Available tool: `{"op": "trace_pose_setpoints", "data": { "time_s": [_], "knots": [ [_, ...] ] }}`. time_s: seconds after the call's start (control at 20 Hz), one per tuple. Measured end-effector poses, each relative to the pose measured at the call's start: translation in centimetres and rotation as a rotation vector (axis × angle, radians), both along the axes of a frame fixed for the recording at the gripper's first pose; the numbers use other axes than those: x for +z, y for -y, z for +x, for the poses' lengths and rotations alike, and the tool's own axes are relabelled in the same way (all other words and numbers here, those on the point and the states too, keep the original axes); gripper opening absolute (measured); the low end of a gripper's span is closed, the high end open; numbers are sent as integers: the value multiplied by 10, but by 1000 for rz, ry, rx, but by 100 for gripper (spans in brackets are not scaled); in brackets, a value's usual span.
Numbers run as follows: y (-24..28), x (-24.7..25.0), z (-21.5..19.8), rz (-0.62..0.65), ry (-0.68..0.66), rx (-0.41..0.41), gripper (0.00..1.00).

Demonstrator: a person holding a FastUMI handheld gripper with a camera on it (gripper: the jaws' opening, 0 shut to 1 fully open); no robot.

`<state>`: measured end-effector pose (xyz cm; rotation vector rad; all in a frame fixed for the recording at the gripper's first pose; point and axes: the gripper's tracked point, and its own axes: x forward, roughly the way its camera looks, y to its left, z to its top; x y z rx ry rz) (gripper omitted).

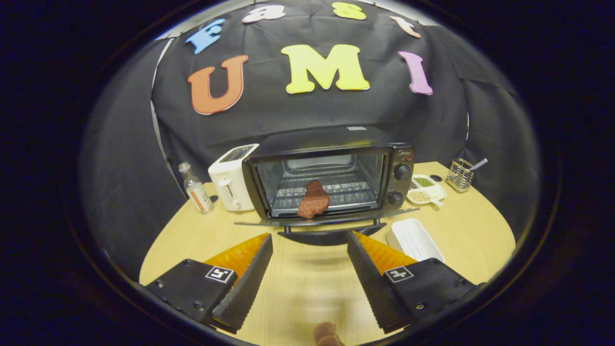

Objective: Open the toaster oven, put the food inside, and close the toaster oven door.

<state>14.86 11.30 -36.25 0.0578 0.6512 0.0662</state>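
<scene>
One reddish-brown slab of food lies at the front of the wire rack inside the black toaster oven, and its near end hangs out over the sill, onto the hinge side of the dropped glass door. That overhang looks to me the main hazard: if the door is swung up as things lie, its top edge would likely catch the food, pinch it against the frame or flick it out onto the pale wooden table. A nudge further in first would seem wise.

The gripper hangs just short of the door's dark handle, its two ribbed black fingers spread wide with nothing between them but bare tabletop. The handle sits low and close to the table, so getting a finger beneath it could be awkward, and a push from too high might shove the whole oven backward.

Touching or nearly touching the oven's left side stands a white pop-up toaster, and beyond that a small clear bottle with a grey cap. On the right, a white rectangular dish lies just beside the right finger, close enough to be knocked by a careless sweep. Further back are a white divided tray of green and tan bits and a wire-mesh holder with a utensil, well clear of the work.
</scene>
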Motion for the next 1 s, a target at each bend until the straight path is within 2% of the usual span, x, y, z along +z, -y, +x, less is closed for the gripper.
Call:
{"op": "trace_pose_setpoints", "data": {
  "time_s": [0.2, 0.4, 0.6, 1.0],
  "knots": [
    [-3, -43, -4, -7, -75, 2, 99],
    [1, -65, 12, -15, -115, -1, 99],
    [5, -58, 33, -32, -89, 9, 99],
    [19, -32, 72, -1, -76, -29, 99]
  ]
}}
